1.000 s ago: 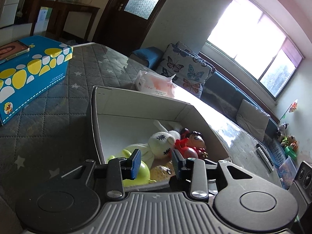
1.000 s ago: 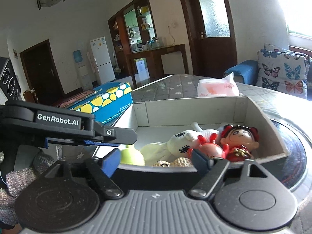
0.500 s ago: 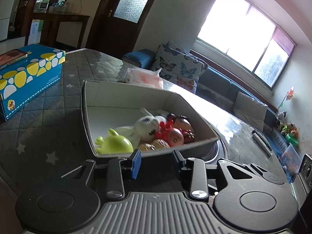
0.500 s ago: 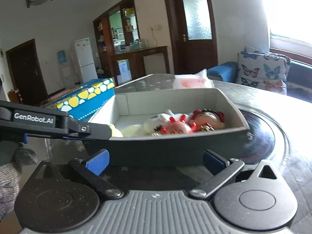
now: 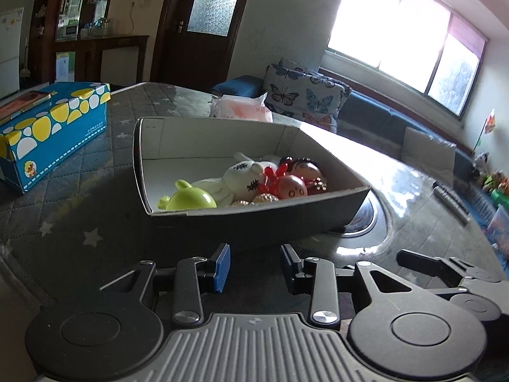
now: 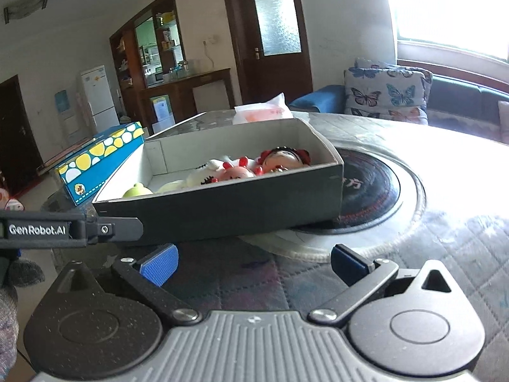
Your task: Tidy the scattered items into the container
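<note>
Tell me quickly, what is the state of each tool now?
Left tool: open, holding nothing.
Right tool: open wide after just opening, holding nothing.

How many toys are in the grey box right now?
5 visible in the grey box: green toy nearest left, white plush, pink figure, red-haired doll, gold piece at the front wall. More may lie underneath.

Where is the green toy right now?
In the left wrist view, the green toy lies in the box's near-left corner, beside the white plush rabbit.
</note>
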Demonstrator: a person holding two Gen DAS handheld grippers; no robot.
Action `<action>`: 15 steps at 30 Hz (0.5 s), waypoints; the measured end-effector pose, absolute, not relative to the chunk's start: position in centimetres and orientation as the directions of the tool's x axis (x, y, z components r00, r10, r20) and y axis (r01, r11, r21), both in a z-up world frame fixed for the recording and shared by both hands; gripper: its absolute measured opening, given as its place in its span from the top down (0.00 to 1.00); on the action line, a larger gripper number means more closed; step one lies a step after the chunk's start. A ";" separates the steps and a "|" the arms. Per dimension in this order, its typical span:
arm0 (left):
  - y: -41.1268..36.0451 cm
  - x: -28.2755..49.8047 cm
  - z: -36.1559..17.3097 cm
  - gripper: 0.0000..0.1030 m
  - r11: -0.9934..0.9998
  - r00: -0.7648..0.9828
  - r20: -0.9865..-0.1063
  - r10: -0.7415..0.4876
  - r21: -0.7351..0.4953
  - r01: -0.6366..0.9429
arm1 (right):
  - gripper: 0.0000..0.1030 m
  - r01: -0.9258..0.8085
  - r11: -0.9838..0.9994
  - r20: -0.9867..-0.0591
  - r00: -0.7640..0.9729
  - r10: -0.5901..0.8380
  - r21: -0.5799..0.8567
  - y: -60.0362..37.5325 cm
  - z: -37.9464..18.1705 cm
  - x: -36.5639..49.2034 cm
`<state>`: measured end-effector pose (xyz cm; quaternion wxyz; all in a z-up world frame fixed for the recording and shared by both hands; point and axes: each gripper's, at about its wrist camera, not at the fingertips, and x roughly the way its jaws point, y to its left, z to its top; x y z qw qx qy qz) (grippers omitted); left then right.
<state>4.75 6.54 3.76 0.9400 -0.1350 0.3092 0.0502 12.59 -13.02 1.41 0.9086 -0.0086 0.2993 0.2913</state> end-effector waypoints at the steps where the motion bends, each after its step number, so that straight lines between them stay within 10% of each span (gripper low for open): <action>1: 6.3 4.8 3.6 0.64 0.961 0.799 -0.601 0.021 -0.208 -0.182 | 0.00 -0.529 0.834 -0.551 0.654 0.519 0.158 -13.1 1.3 12.5; 15: 5.5 4.9 2.2 0.62 0.968 0.742 -0.667 0.065 -0.137 -0.209 | 0.00 -0.497 0.858 -0.577 0.664 0.475 0.134 -13.9 0.2 11.9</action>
